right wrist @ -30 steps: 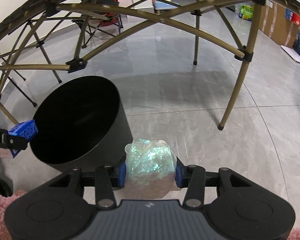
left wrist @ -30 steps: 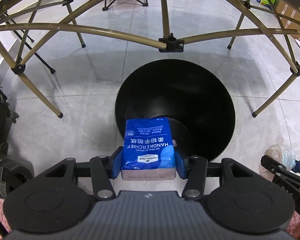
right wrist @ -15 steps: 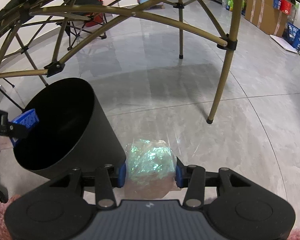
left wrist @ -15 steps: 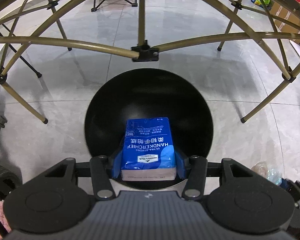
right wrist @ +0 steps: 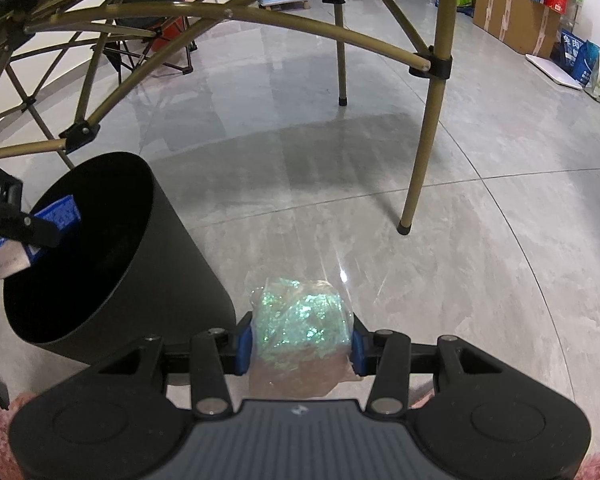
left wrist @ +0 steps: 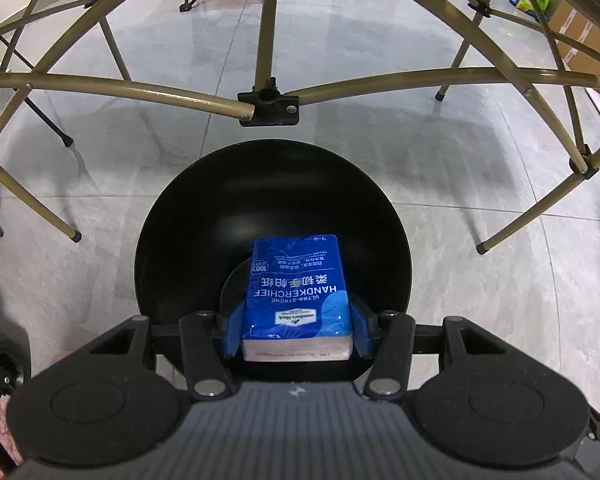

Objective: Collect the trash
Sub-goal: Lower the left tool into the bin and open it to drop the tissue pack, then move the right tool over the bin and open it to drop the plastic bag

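Floor (right wrist: 380, 168) of grey polished tile spreads under everything, and a folding frame of tan metal poles (left wrist: 148, 92) arches over it. Landmark for the rest is the black bin (left wrist: 180, 216), a tall open cylinder standing on the tile beneath one of the frame's joint brackets (left wrist: 269, 109).

Directly above the bin's mouth hangs the left gripper (left wrist: 296, 330), its fingers clamped on the sides of a blue handkerchief pack (left wrist: 298, 288), which points down into the dark interior. Seen from the right wrist, the same pack (right wrist: 58, 212) sits just over the near rim of the bin (right wrist: 172, 264).

Outside the bin, just beside its wall and over bare tile, the right gripper (right wrist: 302, 344) has its fingers pressed onto a crumpled iridescent wrapper (right wrist: 300, 316).

Risks, as a judgement: the pack looks well placed, so a release should land it inside, though it lies closer to the near rim than the centre and could clip the edge if it tips on letting go. The wrapper is the bigger worry. It is not over the opening, so dropping it here puts it on the floor. It also looks light and springy, so it may cling to a finger pad or drift wide. Both grippers crowding the one opening could knock together, or nudge the bin.
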Tool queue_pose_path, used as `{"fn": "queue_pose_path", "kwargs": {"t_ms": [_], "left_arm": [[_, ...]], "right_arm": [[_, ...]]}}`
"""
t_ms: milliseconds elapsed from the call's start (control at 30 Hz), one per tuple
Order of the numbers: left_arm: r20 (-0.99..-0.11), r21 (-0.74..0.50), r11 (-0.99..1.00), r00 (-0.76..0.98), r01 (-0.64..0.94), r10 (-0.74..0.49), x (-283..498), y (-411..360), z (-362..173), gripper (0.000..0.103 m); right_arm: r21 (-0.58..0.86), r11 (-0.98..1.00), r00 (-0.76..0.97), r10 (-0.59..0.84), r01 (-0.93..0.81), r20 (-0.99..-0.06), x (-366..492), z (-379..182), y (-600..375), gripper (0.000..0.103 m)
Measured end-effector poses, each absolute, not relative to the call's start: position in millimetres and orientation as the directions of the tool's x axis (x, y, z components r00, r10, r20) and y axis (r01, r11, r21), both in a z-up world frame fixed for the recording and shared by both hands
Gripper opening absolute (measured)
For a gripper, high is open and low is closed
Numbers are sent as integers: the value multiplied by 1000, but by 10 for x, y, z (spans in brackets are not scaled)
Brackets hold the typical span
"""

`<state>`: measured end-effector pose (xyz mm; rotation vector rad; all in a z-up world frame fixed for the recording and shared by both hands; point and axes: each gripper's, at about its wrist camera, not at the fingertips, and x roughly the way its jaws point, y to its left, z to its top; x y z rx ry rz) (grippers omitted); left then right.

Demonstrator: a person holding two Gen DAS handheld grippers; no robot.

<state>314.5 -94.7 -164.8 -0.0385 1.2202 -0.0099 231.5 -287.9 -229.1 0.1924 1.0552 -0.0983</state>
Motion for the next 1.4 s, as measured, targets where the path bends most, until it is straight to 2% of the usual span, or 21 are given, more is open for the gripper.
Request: {"fn": "queue_pose_path", "kwargs": {"t_ms": [233,267,400,433,700,1400], "left_arm": [[-944,-39,999,329,-22,-30,3176,-947,-1676,55],[-944,-41,999,329,-20,-32,3181,-949,-1678,60],[-936,-35,999,352,-24,-24,3161,-948,-1634,100],[-933,-25,999,360,-25,-15,3160,-948,-1624,102],[-937,6,1000,350,-23,14,3163,-930,-1654,103],[-924,-3,1000,383,-27,8,3063,-757,-1564,103]], "right_arm": [[105,980,477,11,172,-879,2321,-2347,-2877,44],[105,980,477,11,171,-879,2326,-2348,-2875,44],[103,981,479,11,167,-878,2316,-2345,-2873,44],[104,980,479,11,168,-878,2316,-2345,-2873,44],[106,982,483,17,158,-875,2304,-2325,-2854,44],[99,989,506,29,111,-862,2304,-2189,-2675,44]]}}
